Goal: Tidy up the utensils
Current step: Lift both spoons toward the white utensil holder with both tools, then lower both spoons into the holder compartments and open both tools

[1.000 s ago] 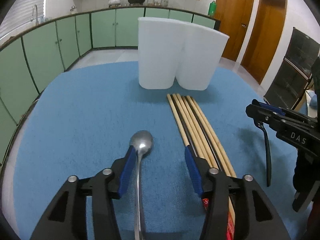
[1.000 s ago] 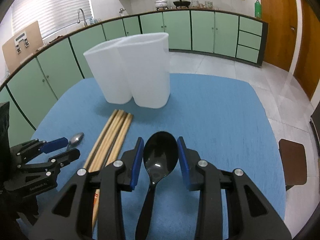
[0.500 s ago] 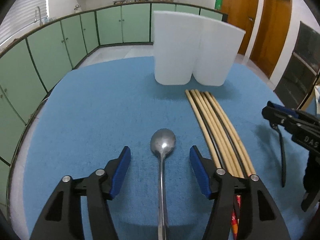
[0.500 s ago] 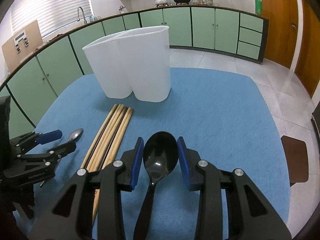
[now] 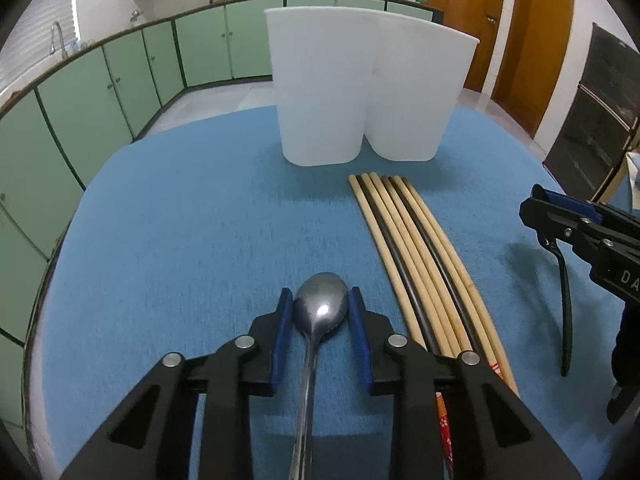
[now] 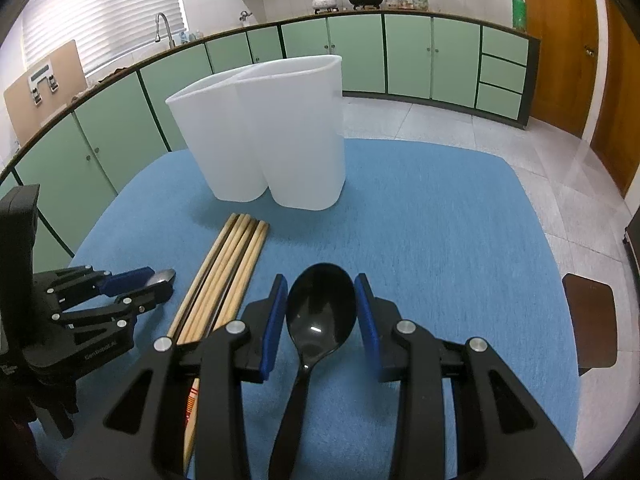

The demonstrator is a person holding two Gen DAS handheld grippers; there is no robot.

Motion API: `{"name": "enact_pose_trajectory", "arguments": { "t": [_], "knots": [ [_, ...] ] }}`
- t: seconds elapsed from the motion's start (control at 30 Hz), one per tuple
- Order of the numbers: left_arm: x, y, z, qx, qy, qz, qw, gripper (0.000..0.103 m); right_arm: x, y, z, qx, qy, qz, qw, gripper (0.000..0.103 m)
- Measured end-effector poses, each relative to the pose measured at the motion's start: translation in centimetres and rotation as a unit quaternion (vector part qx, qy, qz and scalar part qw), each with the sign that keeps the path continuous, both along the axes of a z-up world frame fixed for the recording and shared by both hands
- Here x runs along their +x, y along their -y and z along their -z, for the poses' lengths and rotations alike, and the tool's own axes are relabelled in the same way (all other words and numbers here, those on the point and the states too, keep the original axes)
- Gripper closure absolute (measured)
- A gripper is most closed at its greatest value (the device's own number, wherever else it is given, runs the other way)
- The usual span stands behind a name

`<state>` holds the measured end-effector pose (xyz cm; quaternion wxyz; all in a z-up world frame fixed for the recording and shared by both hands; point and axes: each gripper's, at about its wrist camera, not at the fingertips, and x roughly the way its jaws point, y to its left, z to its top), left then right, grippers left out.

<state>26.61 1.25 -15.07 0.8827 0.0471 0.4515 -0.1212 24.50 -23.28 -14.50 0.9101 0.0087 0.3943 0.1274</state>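
A metal spoon (image 5: 320, 310) lies on the blue cloth (image 5: 180, 240), its bowl between the blue pads of my left gripper (image 5: 320, 300). Those jaws are closing, and both pads meet the bowl's sides. My right gripper (image 6: 321, 282) is shut on the bowl of a black plastic spoon (image 6: 320, 320). In the left wrist view the black spoon's handle (image 5: 565, 300) hangs down from that gripper (image 5: 544, 208). Several wooden and dark chopsticks (image 5: 416, 264) lie side by side between the two grippers. A white two-compartment holder (image 5: 360, 92) stands upright beyond them.
The blue-covered table ends in a rounded edge (image 5: 52, 256) on the left. Green kitchen cabinets (image 6: 404, 56) line the walls behind it. A brown stool (image 6: 592, 320) stands on the floor past the table's right side.
The left gripper's jaws have closed from wide apart onto the metal spoon's bowl. The right gripper and the black spoon have stayed where they were.
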Motion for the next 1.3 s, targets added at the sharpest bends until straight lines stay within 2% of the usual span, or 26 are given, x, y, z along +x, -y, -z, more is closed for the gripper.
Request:
{"name": "enact_pose_trajectory", "arguments": {
  "t": [0.13,0.27,0.5,0.7,0.8,1.0,1.3],
  "knots": [
    [-0.2,-0.1,-0.1,-0.001,-0.001,0.001,1.0,0.076,-0.1,0.1,0.2,0.002,-0.003,0.003,1.0,0.07],
    [-0.4,-0.4,-0.4,-0.02,0.006,-0.007,0.9998,0.076,-0.1,0.3,-0.2,0.008,0.0,0.005,1.0,0.07],
    [-2.6,-0.9,-1.7,-0.058,0.067,0.0,0.9961,0.076,-0.7,0.3,-1.4,0.014,0.032,-0.007,0.999,0.07],
    [-4.2,-1.5,-3.4,-0.09,0.135,-0.003,0.9868,0.076,-0.9,0.2,-2.0,0.024,0.05,-0.009,0.998,0.07],
    [-4.7,-1.8,-4.0,-0.102,0.159,-0.005,0.9821,0.076,-1.0,0.0,-2.3,0.016,0.059,-0.011,0.998,0.07],
    [-5.2,-2.2,-4.9,-0.117,0.195,-0.007,0.9738,0.076,-1.4,0.0,-3.6,0.031,0.083,-0.01,0.996,0.07],
    [-6.1,-2.4,-8.3,-0.15,0.266,0.0,0.9521,0.076,-1.4,0.1,-6.1,0.041,0.123,-0.013,0.992,0.07]
  ]
}}
